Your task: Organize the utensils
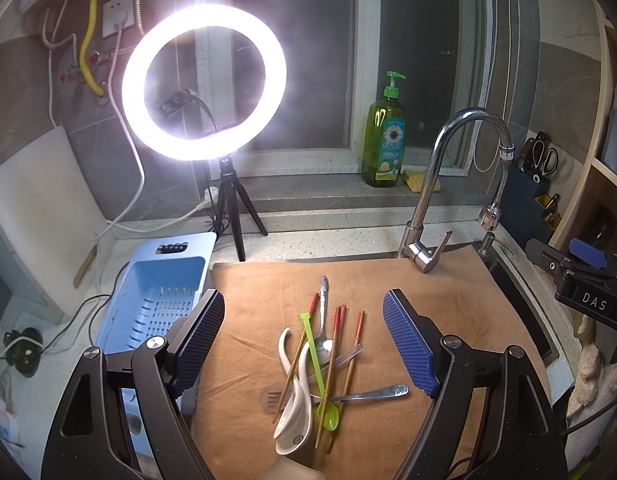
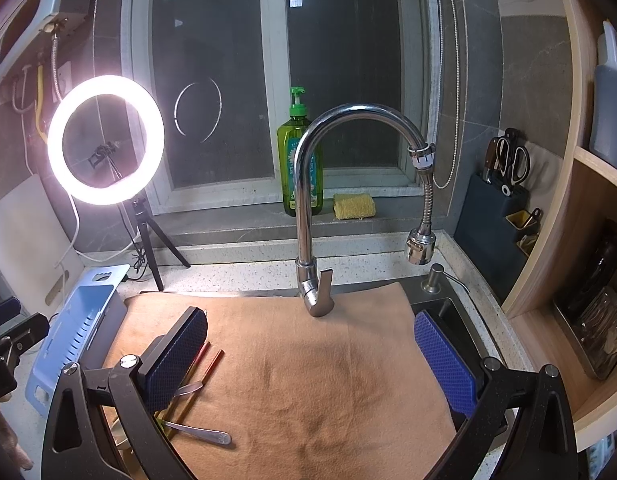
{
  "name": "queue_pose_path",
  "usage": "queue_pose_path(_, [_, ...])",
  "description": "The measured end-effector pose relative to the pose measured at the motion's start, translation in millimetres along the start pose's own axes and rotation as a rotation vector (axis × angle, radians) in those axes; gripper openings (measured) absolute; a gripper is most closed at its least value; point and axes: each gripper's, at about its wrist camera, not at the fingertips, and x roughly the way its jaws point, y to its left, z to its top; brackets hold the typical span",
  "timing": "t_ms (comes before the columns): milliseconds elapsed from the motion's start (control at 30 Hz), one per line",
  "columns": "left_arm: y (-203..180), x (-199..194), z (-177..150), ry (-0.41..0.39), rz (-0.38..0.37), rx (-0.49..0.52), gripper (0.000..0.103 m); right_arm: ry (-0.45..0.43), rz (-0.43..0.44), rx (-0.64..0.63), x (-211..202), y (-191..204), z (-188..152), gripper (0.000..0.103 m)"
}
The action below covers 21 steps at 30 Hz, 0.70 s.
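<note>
A pile of utensils lies on the tan cloth (image 1: 448,304): white ceramic spoons (image 1: 294,420), a green plastic spoon (image 1: 320,376), several red-tipped chopsticks (image 1: 336,352), a metal spoon (image 1: 323,320) and a metal handle (image 1: 372,394). My left gripper (image 1: 304,344) is open and empty, hovering above the pile. My right gripper (image 2: 310,364) is open and empty over bare cloth (image 2: 308,380); chopstick ends (image 2: 206,364) and a metal handle (image 2: 204,434) lie by its left finger. The right gripper's body (image 1: 580,280) shows at the right edge of the left wrist view.
A light blue slotted drainer basket (image 1: 156,300) sits left of the cloth, also in the right wrist view (image 2: 72,340). A chrome faucet (image 2: 312,240) stands behind the cloth. A ring light on a tripod (image 1: 204,84), a soap bottle (image 1: 384,140), a sponge (image 2: 354,206) and a knife block (image 2: 496,216) stand around.
</note>
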Motion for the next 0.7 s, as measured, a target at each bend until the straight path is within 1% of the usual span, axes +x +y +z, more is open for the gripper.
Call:
queue_pose_path(567, [1, 4, -5, 0.013, 0.006, -0.006, 0.082, 0.02, 0.001, -0.004, 6, 3, -2, 0.102])
queue_pose_path(667, [4, 5, -6, 0.019, 0.011, -0.013, 0.082, 0.031, 0.011, -0.012, 9, 5, -3, 0.102])
queue_pose_path(700, [6, 5, -7, 0.023, 0.015, -0.016, 0.082, 0.046, 0.027, -0.011, 12, 6, -4, 0.102])
